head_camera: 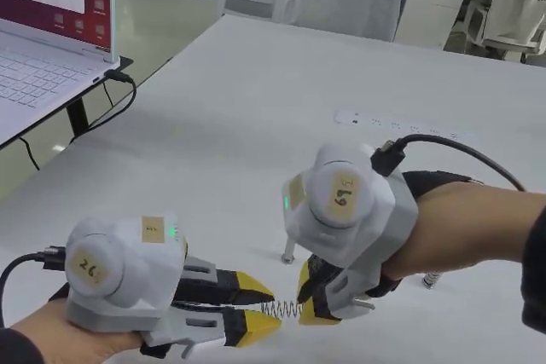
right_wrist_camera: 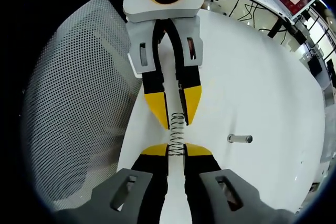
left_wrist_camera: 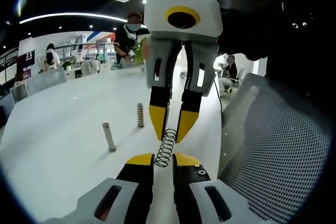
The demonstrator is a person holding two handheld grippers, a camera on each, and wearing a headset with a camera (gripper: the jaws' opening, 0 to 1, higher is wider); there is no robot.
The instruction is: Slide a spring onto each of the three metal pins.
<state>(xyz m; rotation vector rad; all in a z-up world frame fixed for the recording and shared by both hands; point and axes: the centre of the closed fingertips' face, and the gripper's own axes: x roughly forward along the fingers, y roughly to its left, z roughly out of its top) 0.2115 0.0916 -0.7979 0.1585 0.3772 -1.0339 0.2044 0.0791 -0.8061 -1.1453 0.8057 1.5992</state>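
Observation:
A thin steel spring (head_camera: 282,306) hangs in the air between my two grippers, just above the white table (head_camera: 256,125). My left gripper (head_camera: 266,304) is shut on one end and my right gripper (head_camera: 305,300) is shut on the other. In the left gripper view the spring (left_wrist_camera: 166,148) runs from my left gripper (left_wrist_camera: 164,160) up to the right gripper (left_wrist_camera: 172,124). A bare metal pin (left_wrist_camera: 108,136) stands upright on the table, with a second pin carrying a spring (left_wrist_camera: 140,115) behind it. The bare pin (head_camera: 288,253) stands just behind the grippers. The right gripper view shows the spring (right_wrist_camera: 177,132) and a pin (right_wrist_camera: 240,139).
An open laptop (head_camera: 43,31) sits on a side stand at the left, its cable (head_camera: 119,104) hanging by the table edge. A white power strip (head_camera: 401,124) lies at mid-table. A mesh chair (left_wrist_camera: 273,145) is close by. People (left_wrist_camera: 128,38) stand far off.

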